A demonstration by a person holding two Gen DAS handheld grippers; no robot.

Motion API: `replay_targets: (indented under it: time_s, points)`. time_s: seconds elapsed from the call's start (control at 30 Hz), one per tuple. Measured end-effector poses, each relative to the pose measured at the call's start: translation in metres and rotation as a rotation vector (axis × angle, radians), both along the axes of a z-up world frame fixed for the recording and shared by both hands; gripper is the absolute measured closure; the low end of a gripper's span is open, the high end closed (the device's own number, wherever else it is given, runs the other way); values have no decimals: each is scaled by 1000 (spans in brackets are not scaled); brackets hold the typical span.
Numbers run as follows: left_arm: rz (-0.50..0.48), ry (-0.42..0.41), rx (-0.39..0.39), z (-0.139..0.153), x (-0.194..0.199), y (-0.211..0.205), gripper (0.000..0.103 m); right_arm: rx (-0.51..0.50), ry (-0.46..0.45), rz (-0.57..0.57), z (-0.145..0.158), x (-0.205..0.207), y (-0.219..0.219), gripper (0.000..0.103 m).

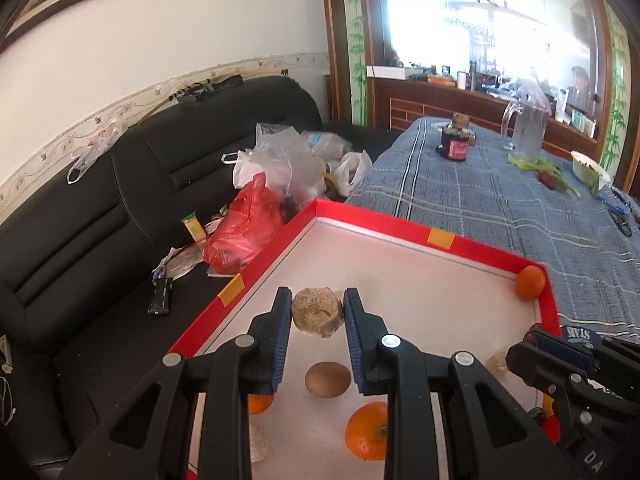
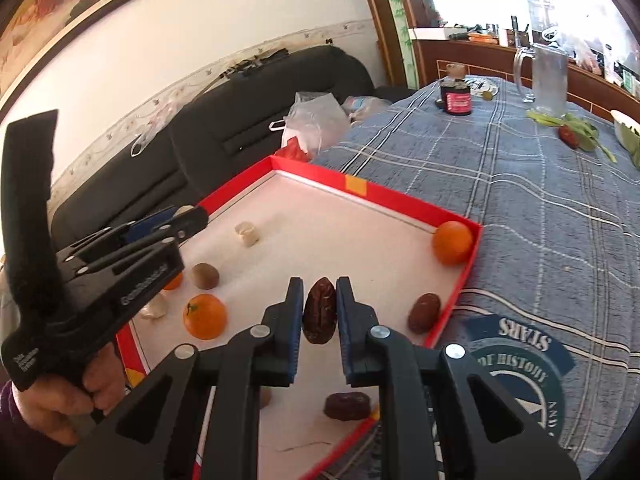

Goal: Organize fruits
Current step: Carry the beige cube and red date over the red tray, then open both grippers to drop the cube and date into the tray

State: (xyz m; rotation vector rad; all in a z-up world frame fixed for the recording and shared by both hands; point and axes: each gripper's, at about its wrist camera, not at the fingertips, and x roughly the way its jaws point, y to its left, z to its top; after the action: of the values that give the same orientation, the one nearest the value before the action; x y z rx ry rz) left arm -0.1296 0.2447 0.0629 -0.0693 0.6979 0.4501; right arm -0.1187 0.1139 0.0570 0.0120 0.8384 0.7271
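A: Two grippers hang over the red tray, each with something between its jaws. The left gripper is closed on a rough, pale brown round fruit, pinched from both sides by the blue pads near their tips.

B: And the right one?

A: The right gripper clamps a dark, wrinkled date, standing on end between the pads, also close to the tips. Both jaws stand narrow, pressed against what they carry.

B: Where do the held pieces sit relative to the tray?

A: Both are lifted above its white floor, inside the red rim. The tray lies on the bench, on a blue checked cloth.

B: What lies in the tray itself?

A: One orange rests in the far right corner, touching the rim. Another orange lies near the left gripper, with a brown kiwi just beyond it. A reddish date lies by the right rim, and a dark one sits below the right jaws. A small pale piece lies further in, well apart from the rest.

B: Who holds the left gripper?

A: A hand is wrapped around its handle.
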Motion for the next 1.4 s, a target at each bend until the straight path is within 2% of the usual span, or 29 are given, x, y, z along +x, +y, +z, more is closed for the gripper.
replay_targets:
  time_s: [0.33,0.43,0.6,0.87,0.9,0.97,1.0,1.03,1.17,1.27,1.33,1.4]
  points:
    - [14,59,-1,-7,7,9,78,-21,35,72,-11,-1,24,85]
    - [1,89,-33,-11,11,13,78,-30,47,85,-17,-3,28,84]
    - [-25,138,-80,-17,16,18,77,-65,77,80,-26,0,30,85]
    - [-44,195,-73,-23,22,15,77,-83,75,66,-30,-1,27,84]
    - [-42,200,-70,-24,23,16,75,-88,69,67,-30,-2,27,84]
    - [-37,210,-61,-24,23,15,63,-105,52,70,-29,-5,27,84]
    - [-33,214,-56,-24,23,15,54,-117,41,72,-29,-7,27,84]
    - [-27,213,-48,-23,23,14,50,-125,34,75,-29,-9,28,84]
    - [-12,216,-13,-23,22,12,43,-135,14,91,-24,-16,24,70]
    - [7,189,28,-19,18,8,36,-107,-25,91,-14,-23,14,60]
    - [24,158,48,-14,14,6,30,-97,-52,83,-8,-25,7,58]
    - [41,122,33,-7,8,5,30,-87,-89,61,-1,-27,-5,57]
